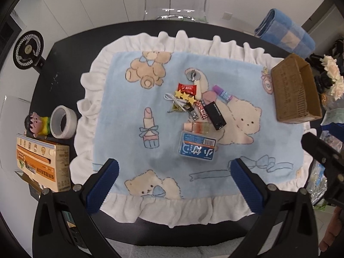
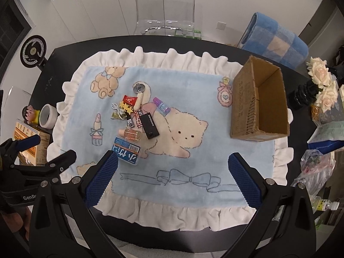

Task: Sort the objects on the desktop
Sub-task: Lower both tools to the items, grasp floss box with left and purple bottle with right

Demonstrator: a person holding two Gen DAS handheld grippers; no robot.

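Observation:
A pile of small objects lies mid-cloth: a blue plastic box [image 1: 197, 148] [image 2: 126, 153], a small clear bottle [image 1: 197, 127] [image 2: 130, 134], a black rectangular device [image 1: 215, 115] [image 2: 149, 125], a red candy wrapper [image 1: 187, 89] [image 2: 129, 100], yellow star clips [image 1: 185, 96], a purple-capped tube [image 1: 222, 93] [image 2: 161, 106], a nail clipper [image 1: 192, 111] and a white cable. An open cardboard box [image 1: 295, 89] [image 2: 261, 101] stands at the cloth's right edge. My left gripper [image 1: 174, 180] hovers open above the near cloth. My right gripper [image 2: 172, 177] is open too, nothing between its fingers.
The blue bear-print cloth [image 1: 129, 129] [image 2: 204, 161] covers a black table. At left are a tape roll [image 1: 63, 121] [image 2: 46, 116], a figurine [image 1: 37, 124], an orange carton [image 1: 43, 163] and a fan [image 1: 28, 50]. White roses [image 2: 322, 83], a plastic bag [image 2: 316, 167] and a rolled blue towel [image 2: 273, 40] sit right.

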